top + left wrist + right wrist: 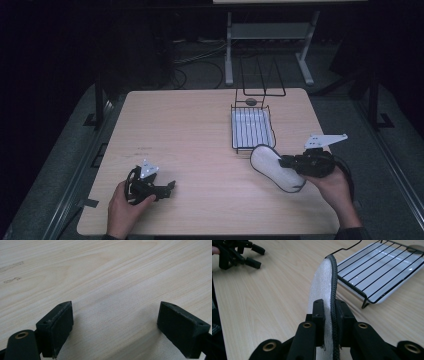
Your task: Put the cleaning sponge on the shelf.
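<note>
Right of centre, the right tool point(286, 161) pinches a white insole point(272, 167) (edge-on); keep it level toward the rack point(251, 128).

Right gripper point(329, 312) covers the pad's point(322, 287) near end, so that bit's hidden. Rack point(384, 270) runs off the frame around 2 o'clock. There's a small dark round thing point(251, 101) behind the rack, too tiny to tell.
</note>
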Available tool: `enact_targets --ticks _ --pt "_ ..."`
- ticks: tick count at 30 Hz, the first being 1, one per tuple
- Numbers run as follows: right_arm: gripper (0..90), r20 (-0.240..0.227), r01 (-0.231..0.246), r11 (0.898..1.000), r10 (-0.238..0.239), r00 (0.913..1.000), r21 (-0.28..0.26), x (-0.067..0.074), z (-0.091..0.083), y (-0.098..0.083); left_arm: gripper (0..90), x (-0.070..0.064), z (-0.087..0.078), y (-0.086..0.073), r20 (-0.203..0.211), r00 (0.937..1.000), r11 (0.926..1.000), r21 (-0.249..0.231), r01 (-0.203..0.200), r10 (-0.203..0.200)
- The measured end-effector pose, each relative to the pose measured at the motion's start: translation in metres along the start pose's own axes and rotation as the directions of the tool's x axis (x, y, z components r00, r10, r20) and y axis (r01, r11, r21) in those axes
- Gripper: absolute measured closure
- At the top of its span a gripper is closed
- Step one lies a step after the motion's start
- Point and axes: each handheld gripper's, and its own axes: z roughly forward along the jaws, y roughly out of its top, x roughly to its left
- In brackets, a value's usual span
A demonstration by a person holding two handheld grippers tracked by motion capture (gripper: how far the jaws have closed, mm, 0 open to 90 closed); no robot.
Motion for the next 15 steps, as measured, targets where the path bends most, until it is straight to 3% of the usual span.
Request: enact_targets --ticks 15 --pt "79.6 0.038 -0.001 0.998 0.004 0.9993 -0.064 -0.013 -0.007 0.019 12.7 0.0 0.0 0.0 -0.001 1.0 1.0 -0.003 0.004 -0.004"
